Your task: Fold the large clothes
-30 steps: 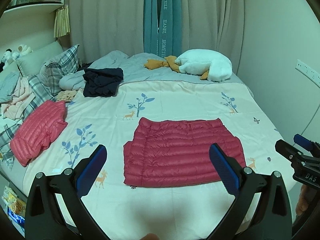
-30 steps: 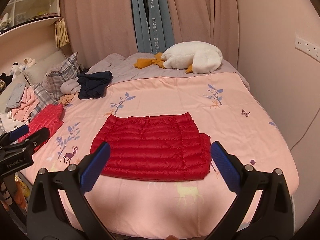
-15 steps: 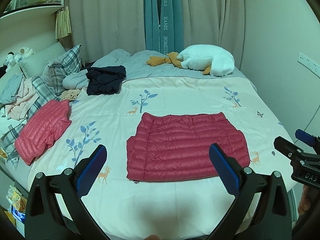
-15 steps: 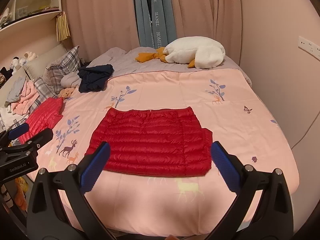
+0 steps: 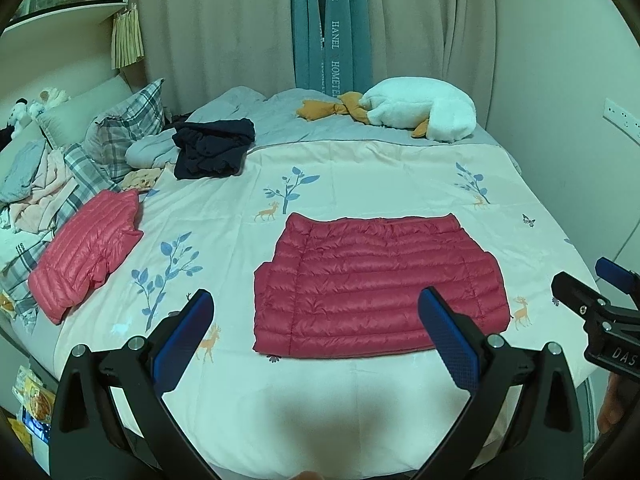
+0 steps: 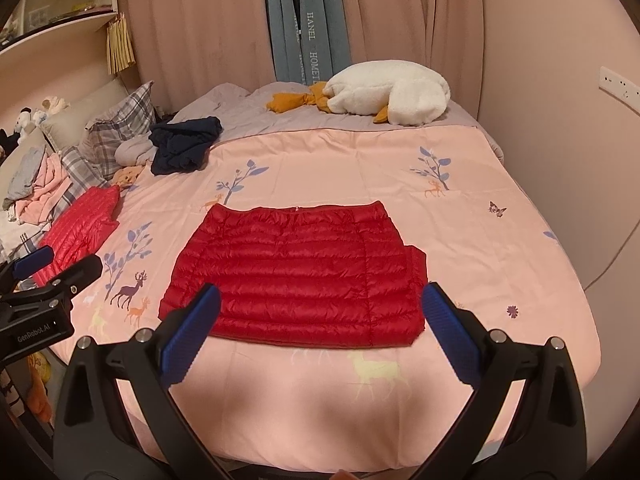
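Note:
A red quilted down jacket [image 5: 380,284] lies folded into a flat rectangle on the bed's printed sheet [image 5: 360,184]; it also shows in the right wrist view [image 6: 296,276]. My left gripper [image 5: 316,336] is open and empty, held above the bed's near edge, apart from the jacket. My right gripper [image 6: 320,332] is open and empty too, just short of the jacket's near edge. Each gripper shows at the side of the other's view: the right one [image 5: 592,312], the left one [image 6: 44,280].
A second folded pink-red down jacket [image 5: 84,256] lies at the left. A dark navy garment [image 5: 212,152], plaid pillows [image 5: 128,128] and a clothes pile [image 5: 32,184] sit at the back left. A white plush goose [image 5: 420,108] lies by the curtains. A wall runs along the right.
Both grippers have drawn back and risen a little from the bed, so the folded jacket looks slightly further away. The jacket has not moved.

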